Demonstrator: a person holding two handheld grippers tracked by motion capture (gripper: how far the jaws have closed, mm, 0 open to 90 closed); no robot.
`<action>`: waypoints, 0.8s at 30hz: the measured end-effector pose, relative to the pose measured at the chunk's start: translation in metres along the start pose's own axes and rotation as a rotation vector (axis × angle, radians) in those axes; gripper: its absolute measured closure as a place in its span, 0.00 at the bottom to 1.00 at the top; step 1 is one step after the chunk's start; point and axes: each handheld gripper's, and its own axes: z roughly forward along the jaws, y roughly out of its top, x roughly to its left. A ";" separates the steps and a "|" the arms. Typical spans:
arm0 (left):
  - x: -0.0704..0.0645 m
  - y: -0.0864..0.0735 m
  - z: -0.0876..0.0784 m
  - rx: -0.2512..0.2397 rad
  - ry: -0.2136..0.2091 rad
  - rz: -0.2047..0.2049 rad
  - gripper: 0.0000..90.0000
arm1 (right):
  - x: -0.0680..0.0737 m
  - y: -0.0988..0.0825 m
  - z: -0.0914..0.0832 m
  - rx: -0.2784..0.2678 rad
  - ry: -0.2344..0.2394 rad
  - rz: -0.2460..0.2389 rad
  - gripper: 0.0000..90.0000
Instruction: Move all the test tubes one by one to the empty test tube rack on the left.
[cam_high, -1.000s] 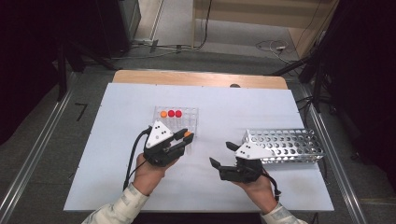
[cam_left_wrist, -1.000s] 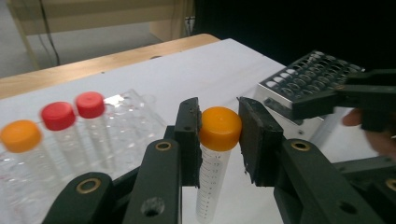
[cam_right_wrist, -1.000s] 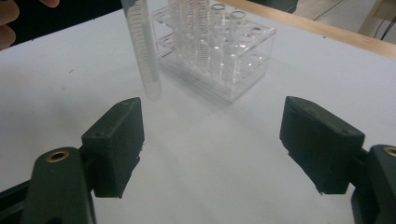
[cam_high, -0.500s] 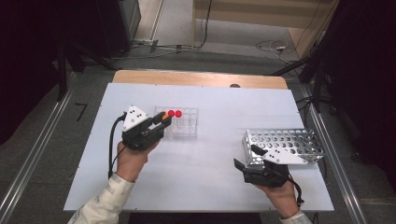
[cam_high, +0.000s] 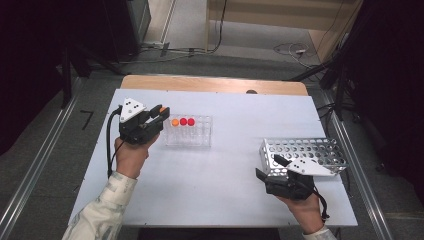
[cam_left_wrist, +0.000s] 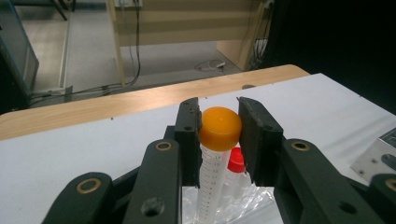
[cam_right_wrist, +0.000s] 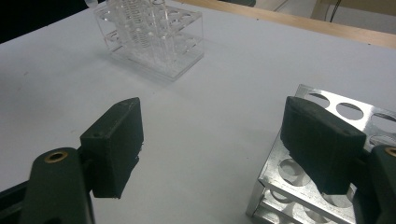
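The left hand-held gripper (cam_high: 161, 111) is at the left edge of the clear rack (cam_high: 189, 131), its jaws clamped on the orange cap (cam_left_wrist: 220, 128) of a tube (cam_left_wrist: 208, 184). In the left gripper view the tube hangs upright between the jaws, its graduated body running down toward the rack, with a red-capped tube (cam_left_wrist: 236, 161) just behind it. Whether its tip is clear of its hole I cannot tell; the bottom is hidden behind the jaws.

From above, the clear rack sits left of centre on the worktop (cam_high: 235, 175), with one orange cap and two red caps in its back row. To the right, near the worktop's edge, stands the metal rack (cam_high: 305, 152), its holes looking empty. The right hand-held gripper (cam_high: 267, 167) is just at that rack's near-left corner, jaws spread wide with nothing between them; in the right gripper view one jaw stands over the rack's corner, though I cannot tell if it touches.

The step in hand looks like moving the orange-capped tube from the clear rack to the metal one, at the lift or just after it. The next move calls for keeping the tube upright, carrying it across the bare worktop to the right, and lining its tip over a hole. The open right hand-held gripper seems placed to steady the metal rack.
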 end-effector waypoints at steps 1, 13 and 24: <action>0.001 0.000 0.002 0.000 0.004 0.000 0.78 | 0.000 0.000 0.000 0.001 -0.001 0.002 0.22; 0.005 0.000 0.011 0.002 0.034 0.002 0.78 | 0.000 0.000 0.000 0.000 -0.001 0.007 0.23; 0.005 -0.002 0.017 0.006 0.048 0.017 0.78 | -0.001 0.000 0.000 0.001 0.001 0.008 0.23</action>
